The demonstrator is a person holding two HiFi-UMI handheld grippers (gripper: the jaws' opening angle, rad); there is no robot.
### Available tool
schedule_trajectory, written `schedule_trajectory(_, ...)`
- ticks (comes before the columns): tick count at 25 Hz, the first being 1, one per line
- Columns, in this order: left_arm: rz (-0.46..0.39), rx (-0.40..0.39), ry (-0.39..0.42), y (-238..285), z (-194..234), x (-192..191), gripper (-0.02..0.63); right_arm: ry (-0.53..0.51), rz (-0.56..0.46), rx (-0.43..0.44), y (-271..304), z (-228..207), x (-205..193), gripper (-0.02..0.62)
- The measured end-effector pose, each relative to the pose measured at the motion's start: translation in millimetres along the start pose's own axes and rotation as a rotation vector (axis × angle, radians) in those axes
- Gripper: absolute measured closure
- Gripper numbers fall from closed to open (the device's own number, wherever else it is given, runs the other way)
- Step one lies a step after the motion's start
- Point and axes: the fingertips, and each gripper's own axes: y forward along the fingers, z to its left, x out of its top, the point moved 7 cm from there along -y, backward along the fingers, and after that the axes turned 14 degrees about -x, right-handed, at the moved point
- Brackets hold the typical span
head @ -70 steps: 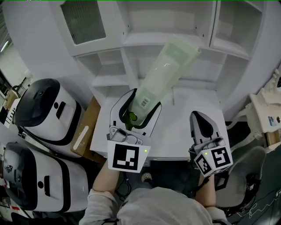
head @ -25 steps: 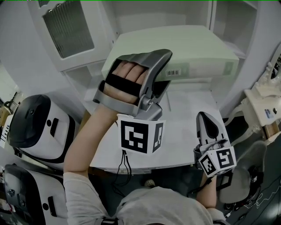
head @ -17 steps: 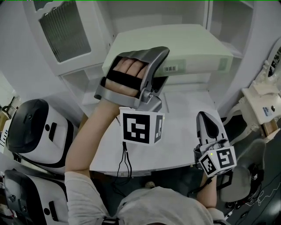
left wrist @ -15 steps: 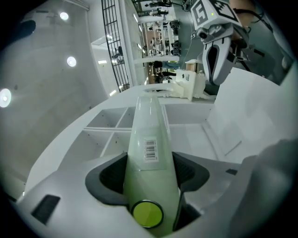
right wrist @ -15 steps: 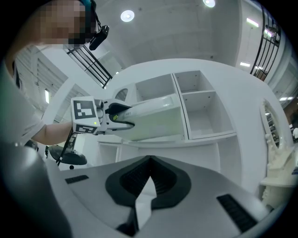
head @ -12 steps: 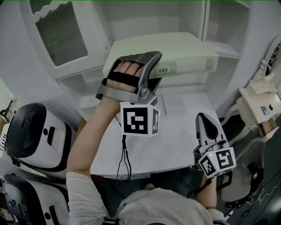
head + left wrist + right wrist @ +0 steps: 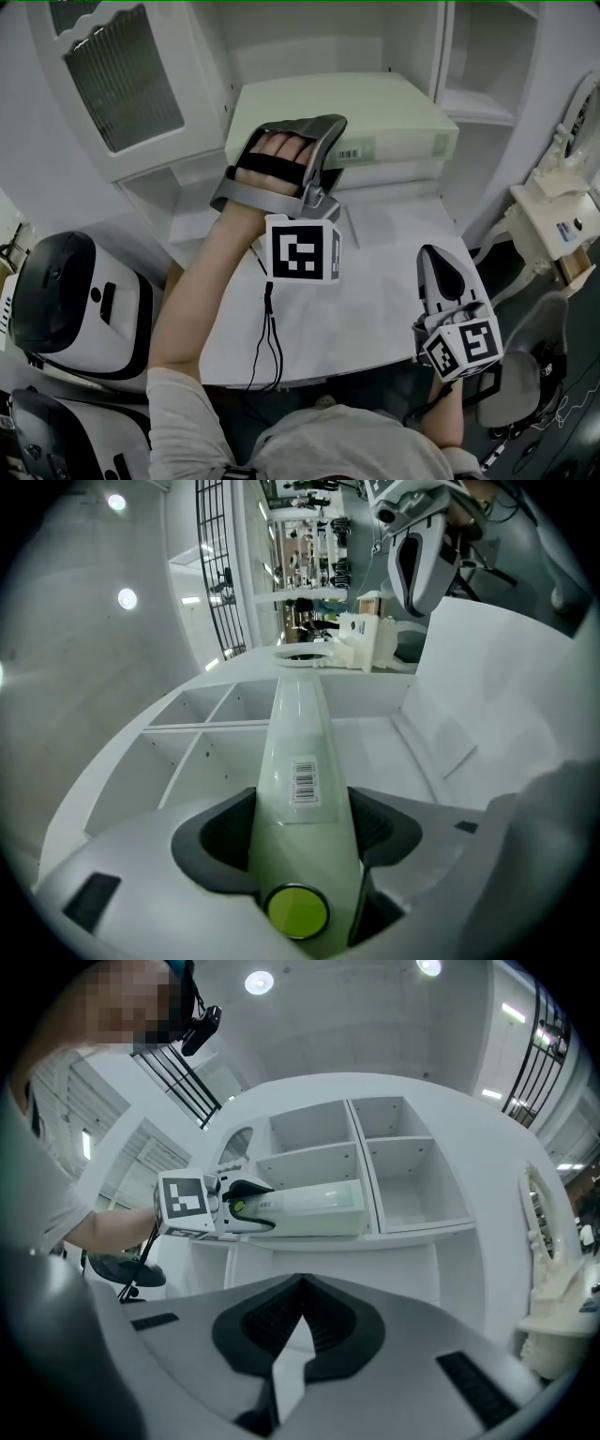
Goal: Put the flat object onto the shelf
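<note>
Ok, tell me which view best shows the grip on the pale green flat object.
The left gripper view: the flat object fills the centre, both dark fingers of the left gripper pressed on its sides. The head view shows only its broad top, the grip hidden; the right gripper view shows it small and distant.

White shelf unit (image 7: 442,66) over white table (image 7: 375,281) — round ceiling lights (image 7: 260,981).
</note>
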Motion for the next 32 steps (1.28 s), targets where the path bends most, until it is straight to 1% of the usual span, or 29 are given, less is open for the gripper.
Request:
schedule_trajectory(7, -0.012, 0.003, 0.014, 10, -5, -13, 0.311, -0.018, 0.009, -0.009, 10, 16, -3, 0.588)
schedule_trajectory(14, 0.007, -0.007, 0.003, 29, -2, -20, 0.311, -0.018, 0.02, 0.004, 26, 12, -5, 0.588)
schedule_trajectory(26, 0.061, -0.023, -0.011, 68, 6, -32, 0.311, -0.002, 0.011, 0.097, 76, -15, -4, 0.588)
schedule_trajectory(32, 0.102, -0.031, -0.021, 86, 9, -37, 0.311, 0.002, 0.004, 0.139, 95, -29, -4, 0.588)
